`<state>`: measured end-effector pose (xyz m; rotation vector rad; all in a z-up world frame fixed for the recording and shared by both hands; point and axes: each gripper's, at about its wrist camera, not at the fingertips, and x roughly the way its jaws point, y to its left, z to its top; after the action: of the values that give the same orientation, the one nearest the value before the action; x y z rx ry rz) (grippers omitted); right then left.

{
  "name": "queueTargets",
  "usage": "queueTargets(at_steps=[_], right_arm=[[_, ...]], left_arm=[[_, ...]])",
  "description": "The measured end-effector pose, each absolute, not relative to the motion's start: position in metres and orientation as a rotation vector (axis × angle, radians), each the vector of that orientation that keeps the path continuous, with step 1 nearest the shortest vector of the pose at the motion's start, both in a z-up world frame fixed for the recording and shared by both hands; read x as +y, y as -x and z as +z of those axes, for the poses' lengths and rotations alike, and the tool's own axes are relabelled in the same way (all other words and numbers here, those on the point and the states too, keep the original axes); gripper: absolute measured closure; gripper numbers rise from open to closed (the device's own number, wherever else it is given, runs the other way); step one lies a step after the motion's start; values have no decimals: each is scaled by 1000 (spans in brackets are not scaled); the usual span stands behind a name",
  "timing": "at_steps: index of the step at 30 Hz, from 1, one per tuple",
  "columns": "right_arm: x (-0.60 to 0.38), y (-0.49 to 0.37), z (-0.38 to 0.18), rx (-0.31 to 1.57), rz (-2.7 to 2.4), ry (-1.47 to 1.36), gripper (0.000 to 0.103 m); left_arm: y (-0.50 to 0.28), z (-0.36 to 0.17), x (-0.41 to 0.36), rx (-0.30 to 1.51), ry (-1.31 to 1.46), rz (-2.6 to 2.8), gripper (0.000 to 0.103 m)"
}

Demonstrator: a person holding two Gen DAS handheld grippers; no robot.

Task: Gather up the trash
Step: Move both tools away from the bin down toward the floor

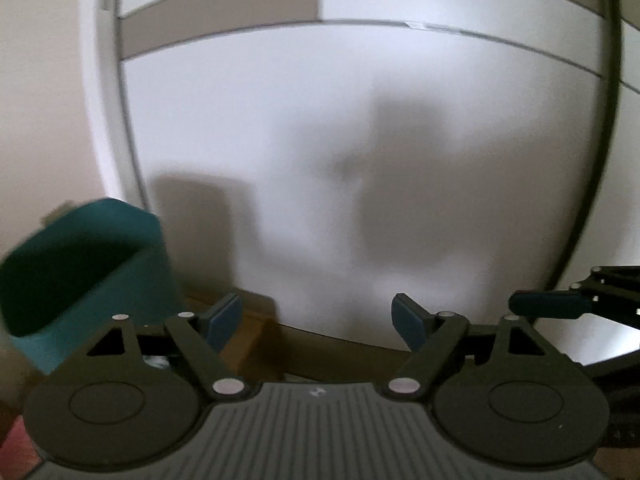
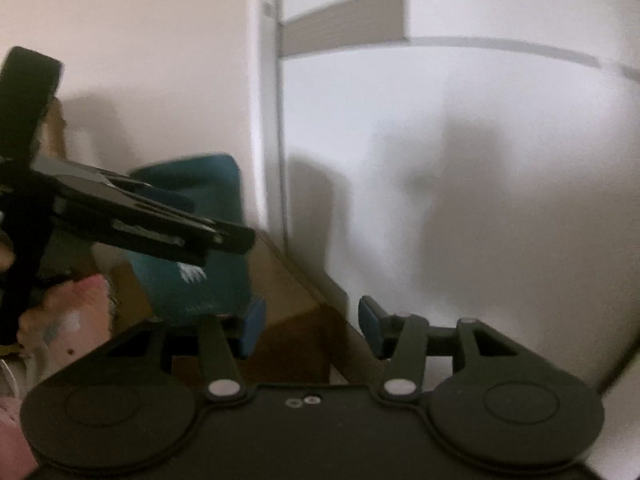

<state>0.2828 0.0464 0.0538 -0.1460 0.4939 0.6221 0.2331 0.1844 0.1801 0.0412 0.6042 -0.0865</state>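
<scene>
A teal bin [image 1: 80,276] stands at the lower left of the left wrist view, open top dark, on a brown surface [image 1: 256,332]. It also shows in the right wrist view [image 2: 200,272], partly behind the other gripper's black body. My left gripper [image 1: 318,322] is open and empty, to the right of the bin and facing a white cabinet front [image 1: 360,160]. My right gripper [image 2: 312,326] is open and empty over the brown surface's edge [image 2: 296,304]. A blue fingertip [image 1: 548,305] of the right gripper shows at the right of the left wrist view. No trash item shows clearly.
A beige wall [image 2: 140,60] stands left of the white cabinet [image 2: 480,160], which has grey bands [image 1: 220,4] higher up. Pink fabric [image 2: 76,320] lies at the lower left of the right wrist view. Both views are blurred.
</scene>
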Motion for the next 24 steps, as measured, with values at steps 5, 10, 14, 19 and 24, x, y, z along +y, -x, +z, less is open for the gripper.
queueTargets(at_steps=[5, 10, 14, 19, 24], right_arm=[[3, -302, -4, 565, 525, 79, 52], [-34, -319, -80, 665, 424, 47, 52], [-53, -343, -143, 772, 374, 41, 52], [-64, -371, -210, 899, 367, 48, 52], [-62, -388, -277, 1014, 390, 59, 52]], left_arm=[[-250, 130, 151, 588, -86, -126, 0], [-281, 63, 126, 654, -128, -177, 0], [-310, 0, 109, 732, -163, -221, 0], [-340, -81, 95, 807, -200, -208, 0], [-369, -164, 82, 930, -242, -207, 0]])
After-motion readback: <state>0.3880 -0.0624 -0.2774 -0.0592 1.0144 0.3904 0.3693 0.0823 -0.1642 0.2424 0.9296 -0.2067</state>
